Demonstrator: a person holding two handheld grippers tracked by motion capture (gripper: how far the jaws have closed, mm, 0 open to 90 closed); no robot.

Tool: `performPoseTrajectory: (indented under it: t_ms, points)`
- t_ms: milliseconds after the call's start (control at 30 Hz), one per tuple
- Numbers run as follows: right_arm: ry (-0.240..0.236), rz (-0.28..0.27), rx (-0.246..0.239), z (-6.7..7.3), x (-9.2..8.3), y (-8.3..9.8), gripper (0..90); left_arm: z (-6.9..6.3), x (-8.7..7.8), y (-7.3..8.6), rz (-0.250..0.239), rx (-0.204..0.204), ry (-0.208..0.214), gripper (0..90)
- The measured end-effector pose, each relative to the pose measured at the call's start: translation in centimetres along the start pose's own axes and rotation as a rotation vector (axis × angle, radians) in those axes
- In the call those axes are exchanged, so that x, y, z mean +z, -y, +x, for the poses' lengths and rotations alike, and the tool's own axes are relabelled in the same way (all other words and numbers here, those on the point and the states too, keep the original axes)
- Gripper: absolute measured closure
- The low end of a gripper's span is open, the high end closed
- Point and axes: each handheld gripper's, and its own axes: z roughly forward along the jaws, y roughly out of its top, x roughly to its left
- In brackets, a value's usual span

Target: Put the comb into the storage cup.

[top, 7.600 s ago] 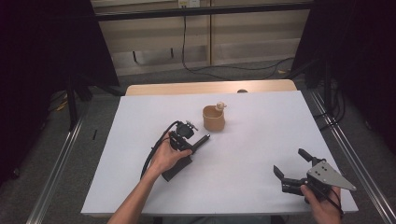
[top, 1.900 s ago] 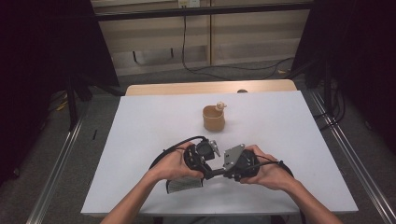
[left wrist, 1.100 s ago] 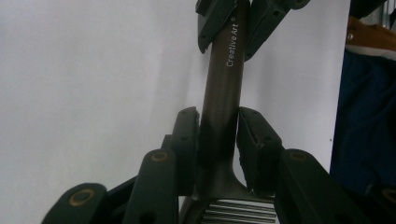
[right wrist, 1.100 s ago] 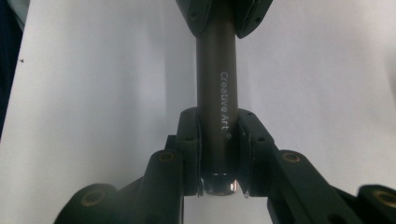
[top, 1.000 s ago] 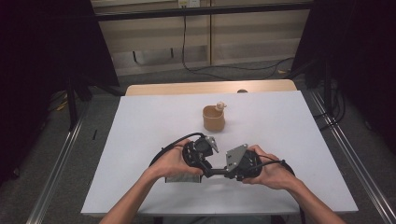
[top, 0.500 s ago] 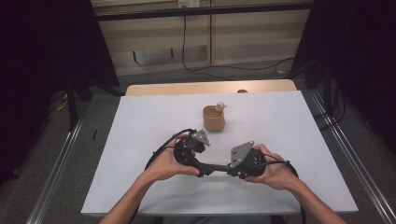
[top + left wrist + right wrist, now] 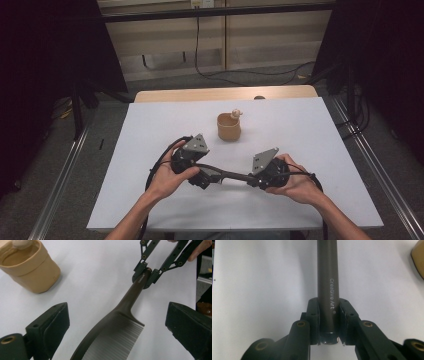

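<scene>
A dark brown comb [image 7: 231,175] with a long round handle hangs level just above the white table [image 7: 310,130], between my two grippers. My right gripper [image 7: 252,179] is shut on the handle's end [image 7: 327,277], which bears pale lettering; its pads [image 7: 314,315] press both sides. My left gripper [image 7: 202,177] has just been opening. Its jaws now stand wide on either side of the comb's toothed part [image 7: 117,337], and neither pad [image 7: 58,322] touches it. In the left gripper view, the right gripper [image 7: 146,276] shows farther off, clamped on the handle tip.
A tan cup [image 7: 229,127] with a small pale figure on its rim stands on the table beyond the grippers, and the cup [image 7: 27,267] is at the upper left of the left gripper view. Black cables trail from both grippers toward the table's near edge.
The left gripper's jaws have opened off the comb, and the left hand has drawn back to the left along it. The right gripper keeps its grip on the handle.
</scene>
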Motion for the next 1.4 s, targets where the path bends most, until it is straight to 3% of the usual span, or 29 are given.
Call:
performPoseTrajectory:
  t_ms: [167, 267, 367, 467, 633, 867, 933, 1000, 1100, 1233, 1300, 1400]
  points:
    - [0.010, -0.002, 0.033, 0.1, -0.5, 0.9, 72.6, 0.2, -0.4, 1.0, -0.016, -0.011, -0.022, 5.8]
    - [0.019, -0.003, 0.054, 0.1, -0.7, 1.4, 72.6, 0.3, -0.7, 1.4, -0.042, -0.032, -0.054, 5.5]
    - [0.030, -0.010, 0.079, 0.0, -1.1, 1.8, 72.6, 0.3, -1.1, 1.9, -0.086, -0.022, -0.102, 5.4]
    - [0.046, -0.013, 0.120, -0.3, -1.3, 2.3, 72.6, 0.4, -1.6, 2.4, -0.113, -0.042, -0.100, 5.3]
    - [0.061, -0.016, 0.162, -0.7, -1.5, 3.0, 72.6, 0.3, -2.0, 3.3, -0.129, -0.065, -0.154, 4.5]
    - [0.091, -0.031, 0.221, -0.4, -1.9, 3.7, 72.6, -0.1, -2.3, 5.2, -0.168, -0.110, -0.182, 4.5]
    - [0.096, -0.044, 0.243, -0.3, -2.0, 4.1, 72.6, -0.3, -2.4, 5.8, -0.160, -0.100, -0.186, 4.5]
    - [0.094, -0.061, 0.263, -0.3, -2.1, 4.5, 72.6, -0.8, -2.5, 6.3, -0.184, -0.085, -0.224, 4.7]
    - [0.098, -0.082, 0.290, -0.1, -2.1, 5.1, 72.6, -1.2, -2.7, 7.0, -0.195, -0.093, -0.210, 4.3]
    - [0.098, -0.101, 0.312, -0.2, -1.8, 5.6, 72.6, -1.4, -2.4, 8.1, -0.219, -0.134, -0.195, 4.3]
    - [0.086, -0.118, 0.321, -0.1, -1.6, 5.8, 72.6, -1.4, -2.1, 8.9, -0.224, -0.143, -0.214, 4.3]
    - [0.085, -0.129, 0.324, 0.1, -1.2, 5.9, 72.6, -1.4, -1.5, 9.6, -0.215, -0.191, -0.254, 4.6]
